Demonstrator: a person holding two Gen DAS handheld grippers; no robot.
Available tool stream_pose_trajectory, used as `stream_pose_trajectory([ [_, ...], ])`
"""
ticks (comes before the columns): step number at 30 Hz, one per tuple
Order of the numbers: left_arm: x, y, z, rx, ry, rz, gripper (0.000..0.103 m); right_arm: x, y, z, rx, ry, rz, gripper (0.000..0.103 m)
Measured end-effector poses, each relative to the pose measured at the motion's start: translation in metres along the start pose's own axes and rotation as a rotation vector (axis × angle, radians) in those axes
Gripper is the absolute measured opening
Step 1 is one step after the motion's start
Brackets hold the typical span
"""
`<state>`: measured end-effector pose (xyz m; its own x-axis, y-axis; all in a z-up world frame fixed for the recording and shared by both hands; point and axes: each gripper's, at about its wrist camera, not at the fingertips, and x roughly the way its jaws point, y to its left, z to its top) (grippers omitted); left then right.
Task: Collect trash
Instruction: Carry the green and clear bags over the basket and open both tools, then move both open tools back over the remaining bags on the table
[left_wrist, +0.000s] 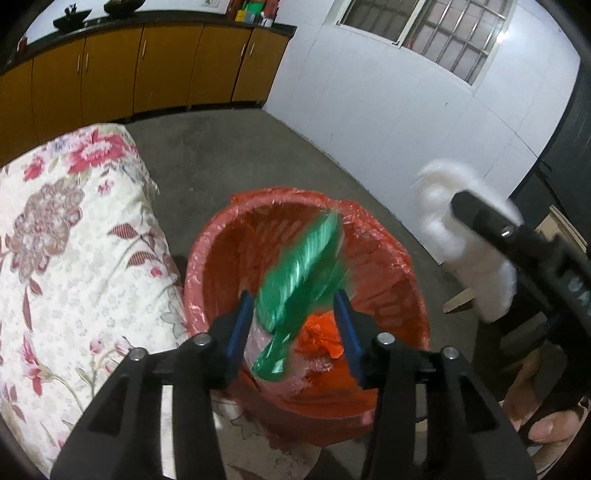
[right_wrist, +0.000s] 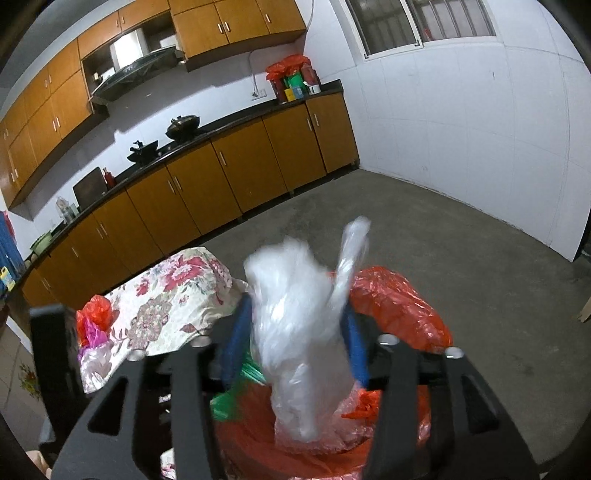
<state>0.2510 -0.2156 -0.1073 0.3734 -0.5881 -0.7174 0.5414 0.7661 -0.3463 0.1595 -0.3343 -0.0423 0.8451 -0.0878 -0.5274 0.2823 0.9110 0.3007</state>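
Observation:
A red bin lined with a red plastic bag (left_wrist: 388, 266) stands on the floor beside a table. My left gripper (left_wrist: 295, 314) is open above the bin's mouth; a blurred green plastic bag (left_wrist: 303, 258) hangs loose between its blue fingers (left_wrist: 242, 325) over the bin. Crumpled orange and clear plastic (left_wrist: 317, 339) lies inside. My right gripper (right_wrist: 299, 328) is shut on a white translucent plastic bag (right_wrist: 295, 314) above the bin (right_wrist: 399, 302). It shows at the right of the left wrist view with the white bag (left_wrist: 461, 240). The green bag (right_wrist: 229, 398) shows below.
A table under a floral cloth (left_wrist: 74, 240) stands left of the bin, with red and pink plastic bags (right_wrist: 94, 321) on it. Orange kitchen cabinets (right_wrist: 221, 173) line the far wall. A white wall (left_wrist: 406, 110) with a window is at right. The concrete floor (right_wrist: 480, 258) surrounds the bin.

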Motion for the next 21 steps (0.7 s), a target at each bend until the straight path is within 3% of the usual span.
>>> stream_pose_trajectory([
  [6,0.000,0.009,-0.009,-0.011,0.010,0.038,0.052,-0.003,-0.002,0.000,0.002,-0.008,-0.008,0.061],
  [8,-0.007,0.015,-0.011,-0.015,-0.007,0.070,0.059,-0.006,0.000,-0.001,-0.015,-0.017,-0.030,0.066],
  [12,-0.028,0.031,-0.018,-0.021,-0.061,0.174,0.069,-0.010,0.005,-0.004,-0.047,-0.039,-0.070,0.084],
  [21,-0.087,0.092,-0.046,-0.089,-0.151,0.429,0.081,0.001,0.034,-0.013,-0.117,-0.002,-0.019,0.087],
])
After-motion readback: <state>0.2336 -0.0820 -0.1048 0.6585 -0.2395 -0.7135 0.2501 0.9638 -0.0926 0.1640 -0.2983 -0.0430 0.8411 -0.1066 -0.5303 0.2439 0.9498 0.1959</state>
